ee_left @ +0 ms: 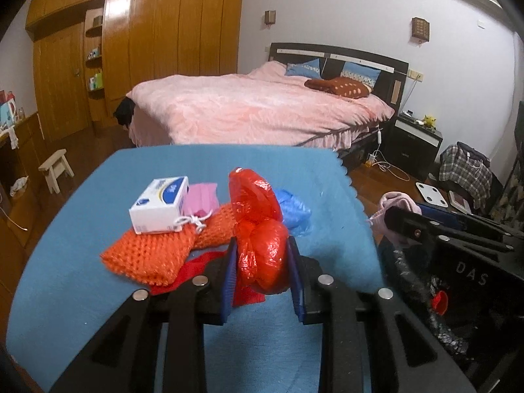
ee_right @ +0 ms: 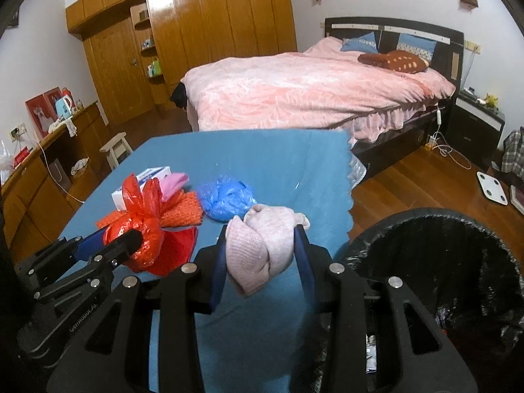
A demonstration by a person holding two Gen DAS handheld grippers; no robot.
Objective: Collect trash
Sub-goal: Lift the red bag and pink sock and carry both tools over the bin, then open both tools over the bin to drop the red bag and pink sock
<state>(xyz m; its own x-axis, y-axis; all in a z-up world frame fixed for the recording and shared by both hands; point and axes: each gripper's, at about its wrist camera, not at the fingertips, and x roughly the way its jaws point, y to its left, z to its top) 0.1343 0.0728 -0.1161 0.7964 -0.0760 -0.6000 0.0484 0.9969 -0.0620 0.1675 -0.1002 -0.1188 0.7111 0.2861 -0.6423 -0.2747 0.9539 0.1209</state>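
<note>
Over a table covered in blue cloth (ee_left: 98,216), the left gripper (ee_left: 262,262) pinches a knotted red plastic bag (ee_left: 262,239) between its blue-padded fingers, the bag bulging above the tips. Beside it, the right gripper (ee_right: 263,255) clamps a rolled pink knit bundle (ee_right: 262,249) between its fingers, just left of a black-lined trash bin (ee_right: 442,262).

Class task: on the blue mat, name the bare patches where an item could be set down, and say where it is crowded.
Bare: the blue mat from the blue bag to its far and zigzag edges, and the strip nearest the cameras. Crowded: the left-centre pile of white box, orange net and red bag.
</note>
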